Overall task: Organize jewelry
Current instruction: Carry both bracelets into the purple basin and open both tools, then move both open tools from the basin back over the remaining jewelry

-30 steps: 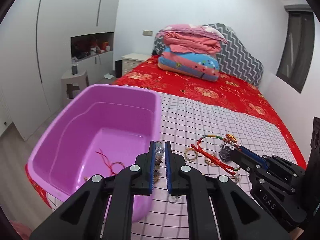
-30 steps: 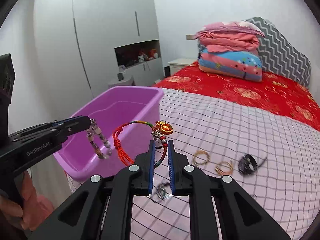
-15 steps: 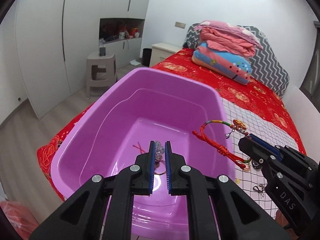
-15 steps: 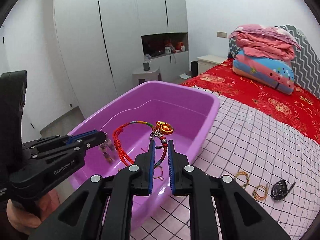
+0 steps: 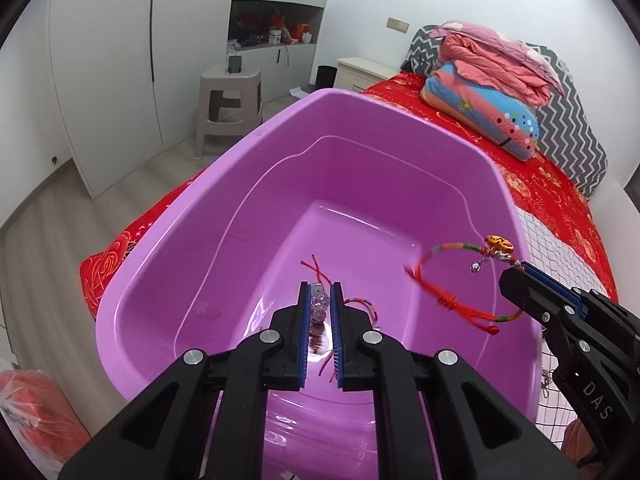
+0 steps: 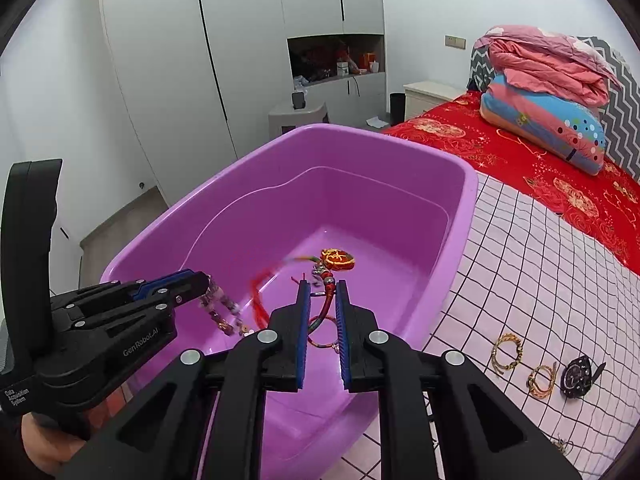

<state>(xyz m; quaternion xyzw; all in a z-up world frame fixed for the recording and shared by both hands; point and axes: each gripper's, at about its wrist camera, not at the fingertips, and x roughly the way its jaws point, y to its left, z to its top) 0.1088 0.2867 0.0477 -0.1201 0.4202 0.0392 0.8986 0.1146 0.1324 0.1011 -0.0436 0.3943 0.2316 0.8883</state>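
A purple plastic tub (image 5: 360,120) (image 6: 472,196) sits on the bed. My left gripper (image 5: 319,300) (image 6: 206,282) is shut on a beaded bracelet (image 5: 319,303) (image 6: 220,310) and holds it above the tub's inside. My right gripper (image 6: 322,294) (image 5: 514,270) is shut on a red cord bracelet (image 5: 448,300) (image 6: 260,306) with a gold charm (image 6: 338,260), also above the tub. A red string piece (image 5: 316,270) and another cord bracelet (image 6: 322,334) lie on the tub floor.
Two gold bangles (image 6: 506,352) (image 6: 540,378) and a black watch (image 6: 578,372) lie on the checked sheet right of the tub. Folded quilts (image 6: 548,80) sit at the bed's head. A stool (image 5: 230,100) and wardrobe stand beyond the tub.
Both grippers have moved left from over the checked sheet to over the tub, each still carrying its bracelet. The bracelets swing and blur.
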